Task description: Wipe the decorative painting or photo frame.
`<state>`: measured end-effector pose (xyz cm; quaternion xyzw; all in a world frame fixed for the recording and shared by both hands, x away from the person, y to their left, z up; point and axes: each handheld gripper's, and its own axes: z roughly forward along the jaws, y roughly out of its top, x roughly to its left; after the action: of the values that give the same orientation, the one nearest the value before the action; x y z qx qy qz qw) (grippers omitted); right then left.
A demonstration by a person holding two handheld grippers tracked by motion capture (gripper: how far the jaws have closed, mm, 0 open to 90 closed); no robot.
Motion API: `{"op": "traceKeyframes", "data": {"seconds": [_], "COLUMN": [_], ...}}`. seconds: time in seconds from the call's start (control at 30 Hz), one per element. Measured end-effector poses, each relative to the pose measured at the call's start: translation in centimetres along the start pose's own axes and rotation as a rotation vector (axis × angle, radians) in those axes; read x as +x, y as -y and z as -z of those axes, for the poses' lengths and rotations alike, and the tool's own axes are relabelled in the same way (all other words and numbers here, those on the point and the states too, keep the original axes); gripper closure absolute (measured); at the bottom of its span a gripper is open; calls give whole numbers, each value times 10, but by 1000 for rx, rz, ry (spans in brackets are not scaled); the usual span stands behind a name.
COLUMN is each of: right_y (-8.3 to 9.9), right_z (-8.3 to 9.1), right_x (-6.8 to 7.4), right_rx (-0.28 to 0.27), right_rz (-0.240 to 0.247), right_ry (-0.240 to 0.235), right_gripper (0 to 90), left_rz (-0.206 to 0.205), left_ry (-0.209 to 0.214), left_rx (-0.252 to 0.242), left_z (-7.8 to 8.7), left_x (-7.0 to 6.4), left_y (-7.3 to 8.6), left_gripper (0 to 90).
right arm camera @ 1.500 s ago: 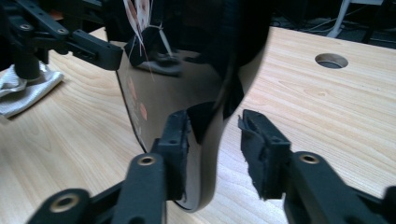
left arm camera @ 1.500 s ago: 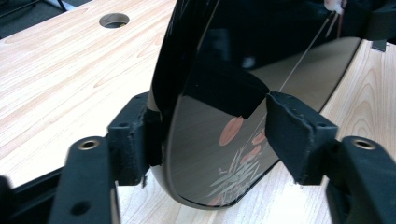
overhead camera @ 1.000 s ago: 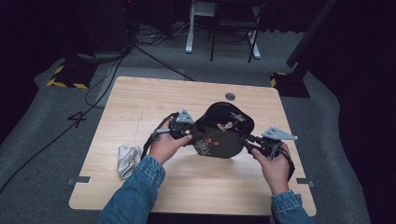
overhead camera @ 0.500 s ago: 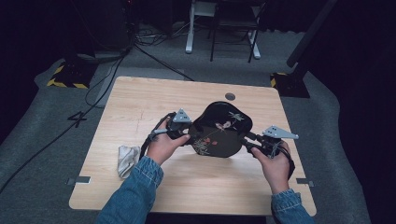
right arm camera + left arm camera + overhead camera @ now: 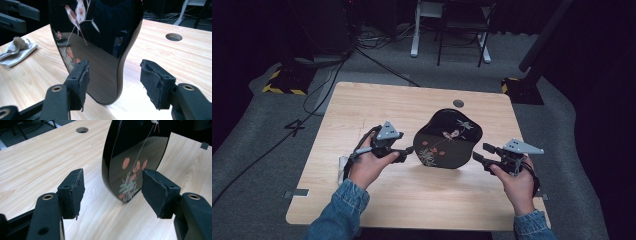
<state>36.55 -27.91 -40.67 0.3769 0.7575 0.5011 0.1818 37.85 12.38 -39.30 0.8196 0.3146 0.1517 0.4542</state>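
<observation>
Left gripper (image 5: 408, 149) and right gripper (image 5: 479, 153), both spread wide, flank at nine and three o'clock a glossy black lacquered tray with bird-and-flower painting (image 5: 447, 139) near the pale wooden table's (image 5: 362, 105) centre, apparently for a balanced two-sided lift.
</observation>
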Motion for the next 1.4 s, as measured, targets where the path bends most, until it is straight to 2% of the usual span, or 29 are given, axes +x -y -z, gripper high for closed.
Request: {"op": "traceKeyframes", "data": {"seconds": [0.2, 0.27, 0.3, 0.33, 0.43, 0.47, 0.63, 0.77, 0.87, 1.0, 1.13, 1.2, 1.4], "right_y": [10, 15, 19, 22, 27, 31, 45, 60, 66, 80, 92, 97, 107], "right_z": [14, 19, 22, 25, 31, 34, 42, 44, 43, 41, 38, 35, 31], "right_x": [-4, -5, -7, -8, -12, -13, -20, -22, -23, -25, -26, -27, -30], "right_rx": [36, 52, 68, 76, 83, 91, 154, 225, 240, 273, 308, 321, 334], "right_rz": [10, 9, 5, 0, -12, -20, -40, -44, -51, -63, -49, -39, -25], "right_ry": [-15, -13, -10, -4, 2, 6, 33, 41, 39, 37, 42, 38, 50], "right_gripper": [386, 386, 385, 384, 384, 384, 383, 382, 380, 370, 362, 352, 336], "left_rz": [12, 21, 30, 30, 33, 36, 31, 38, 43, 44, 13, -4, -66], "left_ry": [-17, -36, -48, -48, -46, -38, -2, 6, 19, 56, 92, 113, 88], "left_rx": [5, 12, 19, 19, 44, 49, 154, 185, 200, 208, 224, 258, 283], "left_z": [31, 40, 47, 47, 51, 50, 41, 35, 31, 24, 11, 4, -4], "left_x": [0, 1, 2, 2, -5, -7, -22, -27, -30, -36, -44, -49, -56], "left_y": [18, 26, 36, 36, 51, 55, 76, 88, 94, 101, 110, 114, 120], "left_gripper": [345, 345, 345, 345, 345, 345, 346, 347, 347, 348, 347, 344, 320]}}
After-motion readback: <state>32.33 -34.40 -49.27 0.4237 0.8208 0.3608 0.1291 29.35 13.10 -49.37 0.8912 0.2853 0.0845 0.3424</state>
